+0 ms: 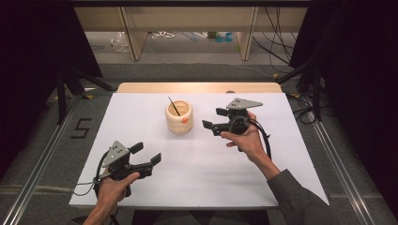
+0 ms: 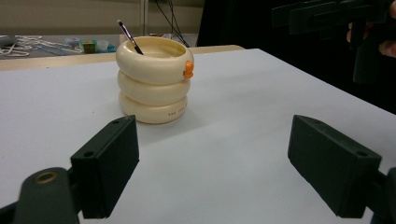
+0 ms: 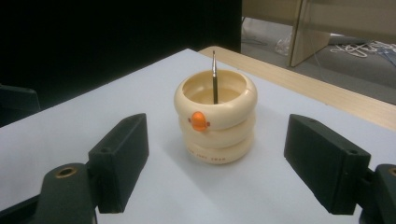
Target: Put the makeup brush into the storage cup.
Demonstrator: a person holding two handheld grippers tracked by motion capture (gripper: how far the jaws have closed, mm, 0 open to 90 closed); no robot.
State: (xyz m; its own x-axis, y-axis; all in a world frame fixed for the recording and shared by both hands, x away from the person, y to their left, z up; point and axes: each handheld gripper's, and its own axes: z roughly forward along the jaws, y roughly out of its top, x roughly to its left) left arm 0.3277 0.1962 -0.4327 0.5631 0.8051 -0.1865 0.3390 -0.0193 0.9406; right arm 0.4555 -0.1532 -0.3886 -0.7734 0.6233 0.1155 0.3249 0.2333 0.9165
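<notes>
We see the cup (image 1: 179, 118) mid-table holding a brush (image 1: 174, 106); our right gripper (image 1: 212, 119) sits just beside it, our left gripper (image 1: 146, 153) well apart, both wide open and empty.

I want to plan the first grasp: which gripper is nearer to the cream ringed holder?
Right. The right gripper hovers open just beside the holder; the left gripper is open too, farther back near the table's front edge.

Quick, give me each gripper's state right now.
Left gripper: open, holding nothing.
Right gripper: open, holding nothing, pointed at the cup.
</notes>
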